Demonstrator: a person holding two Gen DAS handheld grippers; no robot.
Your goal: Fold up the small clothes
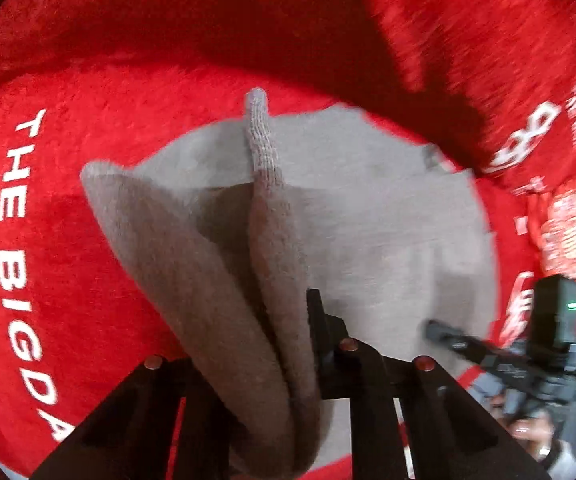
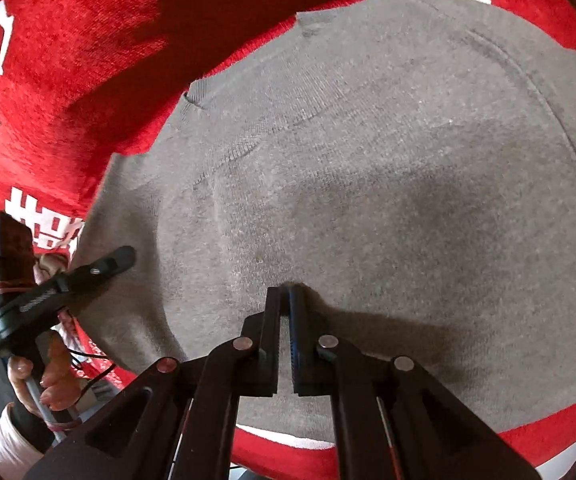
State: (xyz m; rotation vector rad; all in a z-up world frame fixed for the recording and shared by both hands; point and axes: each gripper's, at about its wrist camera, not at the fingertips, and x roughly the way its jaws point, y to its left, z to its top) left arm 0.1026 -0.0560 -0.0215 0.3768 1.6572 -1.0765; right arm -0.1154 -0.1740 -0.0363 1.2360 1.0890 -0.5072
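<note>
Grey knit sweater lies on red plush cloth, left hand-held gripper clenched on lifted edge fold, right hand-held gripper pinched on near hem, thick knit may slip out mid-fold and bunch.

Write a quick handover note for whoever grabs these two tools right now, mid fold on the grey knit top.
Left tool: shut on a raised fold of the grey knit top, lifted off the red plush cloth.
Right tool: shut, tips pinching the top's surface near its near edge.
Where things are: the top lies mostly flat on the red cloth; only the side in the left tool is bunched and lifted.
Done: both grips taken.
Left: carry the lifted side over, lay it flat, finish the remaining folds.
</note>
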